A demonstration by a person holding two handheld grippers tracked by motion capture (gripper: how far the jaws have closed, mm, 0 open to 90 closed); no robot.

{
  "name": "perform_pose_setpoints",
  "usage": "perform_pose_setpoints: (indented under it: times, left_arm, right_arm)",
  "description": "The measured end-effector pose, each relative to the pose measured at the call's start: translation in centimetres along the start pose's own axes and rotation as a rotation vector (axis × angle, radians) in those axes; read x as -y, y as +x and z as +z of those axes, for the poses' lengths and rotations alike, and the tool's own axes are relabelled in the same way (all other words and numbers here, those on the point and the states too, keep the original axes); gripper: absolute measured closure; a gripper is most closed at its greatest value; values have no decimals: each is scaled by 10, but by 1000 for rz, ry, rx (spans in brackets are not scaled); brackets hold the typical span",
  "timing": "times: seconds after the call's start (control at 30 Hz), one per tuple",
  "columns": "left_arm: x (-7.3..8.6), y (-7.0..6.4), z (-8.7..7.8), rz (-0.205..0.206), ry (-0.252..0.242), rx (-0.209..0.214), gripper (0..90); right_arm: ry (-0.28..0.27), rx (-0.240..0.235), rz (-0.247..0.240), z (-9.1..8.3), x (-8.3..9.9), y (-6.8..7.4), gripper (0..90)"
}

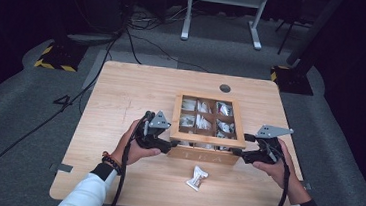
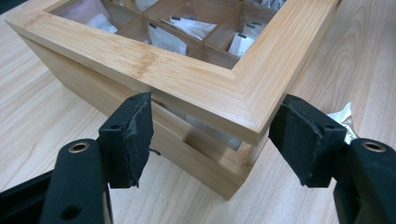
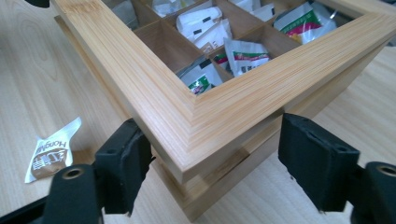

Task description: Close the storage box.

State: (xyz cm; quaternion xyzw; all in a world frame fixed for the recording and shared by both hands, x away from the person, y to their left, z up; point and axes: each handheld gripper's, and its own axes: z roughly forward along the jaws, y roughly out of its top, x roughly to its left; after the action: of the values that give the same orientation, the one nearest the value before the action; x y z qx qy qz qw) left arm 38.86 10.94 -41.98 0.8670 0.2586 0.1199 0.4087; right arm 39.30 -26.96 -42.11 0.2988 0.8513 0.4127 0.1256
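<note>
Loose sachet [image 1: 197, 177]: lay nearest the person on the counter [image 1: 121, 92], just in front of the box, apart from both tongs; white wrapper with brown print
Left tongs [image 1: 171, 144]: jaws stood apart, straddling the near left corner of the lid [image 2: 243, 100]; one pad close to the lid's front edge, the other beside its side edge, neither seen to clamp
Right tongs [image 1: 237, 151]: jaws likewise spread, set either side of the near right corner of the lid [image 3: 187, 135], gripping nothing
Key relation: each corner lay straight ahead between its own jaws; both hands equally near; the front edge ran left to right between them
Tea box [image 1: 205, 155]: wooden, near the middle of the counter, right of centre; lettered front panel faced the person
Lid state: framed window lid sat slightly raised, a gap visible beneath it at both near corners
Contents: six compartments holding white sachets, some with green and red print
Far edge: round cable hole [image 1: 225, 88] in the counter beyond the box
</note>
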Motion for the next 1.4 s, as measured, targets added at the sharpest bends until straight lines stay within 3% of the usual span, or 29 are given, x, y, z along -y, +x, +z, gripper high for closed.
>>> perform_pose_setpoints:
  times: [0.33,0.57,0.67,0.77,0.93,1.27,1.4]
  left_arm:
    - [3,-4,2,5,15,-14,308]
    - [6,-9,7,27,43,-38,307]
    - [9,-9,7,15,37,-22,295]
    - [9,-7,4,-7,-1,-12,317]
    - [10,-9,6,-2,-4,0,313]
    - [9,-15,3,10,-7,-21,351]
    - [10,-14,3,8,-7,-17,363]
  right_arm:
    - [17,-9,12,1,3,2,284]
    - [37,-14,-4,3,10,4,348]
    - [40,-12,-3,4,11,5,350]
    - [69,-12,-8,7,15,6,357]
    - [48,1,1,5,20,10,383]
    - [47,16,-20,-1,22,11,458]
    - [-8,0,-7,-13,23,9,505]
